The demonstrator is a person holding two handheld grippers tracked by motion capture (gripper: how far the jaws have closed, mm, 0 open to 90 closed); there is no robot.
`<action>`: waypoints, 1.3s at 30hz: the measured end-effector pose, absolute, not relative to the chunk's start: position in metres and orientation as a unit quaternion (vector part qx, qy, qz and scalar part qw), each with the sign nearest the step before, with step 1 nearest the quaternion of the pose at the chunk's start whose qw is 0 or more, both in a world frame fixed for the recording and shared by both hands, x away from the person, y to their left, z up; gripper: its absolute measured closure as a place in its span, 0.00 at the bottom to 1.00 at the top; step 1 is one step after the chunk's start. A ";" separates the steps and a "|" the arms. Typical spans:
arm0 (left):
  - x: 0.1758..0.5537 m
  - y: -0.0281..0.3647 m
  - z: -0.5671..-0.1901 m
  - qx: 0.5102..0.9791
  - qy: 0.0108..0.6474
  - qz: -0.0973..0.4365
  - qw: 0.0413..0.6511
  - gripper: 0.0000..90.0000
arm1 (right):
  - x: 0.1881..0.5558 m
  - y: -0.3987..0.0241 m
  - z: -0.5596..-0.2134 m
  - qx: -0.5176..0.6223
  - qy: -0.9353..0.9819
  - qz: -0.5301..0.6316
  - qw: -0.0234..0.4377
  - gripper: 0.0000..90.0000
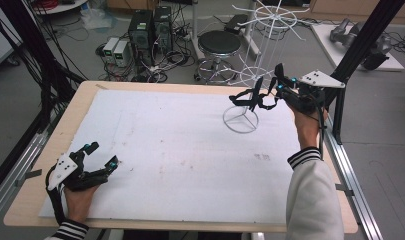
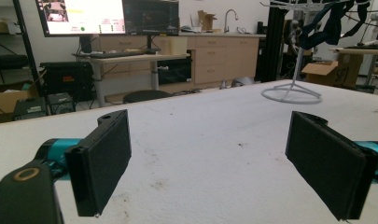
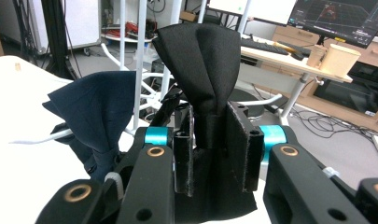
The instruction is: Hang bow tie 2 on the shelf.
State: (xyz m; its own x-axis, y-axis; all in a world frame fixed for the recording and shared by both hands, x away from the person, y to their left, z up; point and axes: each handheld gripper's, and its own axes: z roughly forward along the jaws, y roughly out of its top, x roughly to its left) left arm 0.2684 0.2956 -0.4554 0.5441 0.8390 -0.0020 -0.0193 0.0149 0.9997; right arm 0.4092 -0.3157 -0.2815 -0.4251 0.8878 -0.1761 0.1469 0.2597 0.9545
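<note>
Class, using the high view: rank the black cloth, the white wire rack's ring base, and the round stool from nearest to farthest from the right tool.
1. Black cloth: clamped in the right tool.
2. Ring base: on the table, just left of it.
3. Round stool: on the floor beyond the table's far edge.

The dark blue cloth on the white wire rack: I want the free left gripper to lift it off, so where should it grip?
Probably the wide flared upper part of the dark blue cloth, approached from the table side. That part fans out free of the white wire rack, while its lower end narrows near a rack arm. The right gripper already pinches the black cloth beside it, so keep clear.
</note>
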 end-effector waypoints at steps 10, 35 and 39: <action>0.268 0.296 -0.455 0.613 0.334 0.341 0.629 0.16 | 0.409 -0.309 -0.282 0.366 0.702 0.477 0.384 0.79; 0.268 0.296 -0.455 0.614 0.334 0.341 0.629 0.16 | 0.404 -0.309 -0.279 0.379 0.710 0.451 0.384 0.51; 0.268 0.295 -0.455 0.614 0.334 0.341 0.629 0.16 | 0.405 -0.310 -0.279 0.393 0.707 0.455 0.373 0.39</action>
State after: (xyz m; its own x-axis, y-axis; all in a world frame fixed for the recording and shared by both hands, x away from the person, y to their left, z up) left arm 0.2684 0.2955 -0.4553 0.5439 0.8392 -0.0009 -0.0193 0.0136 0.9997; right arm 0.4051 -0.3098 -0.2791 -0.4135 0.8946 -0.1693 0.2164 0.2771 0.9361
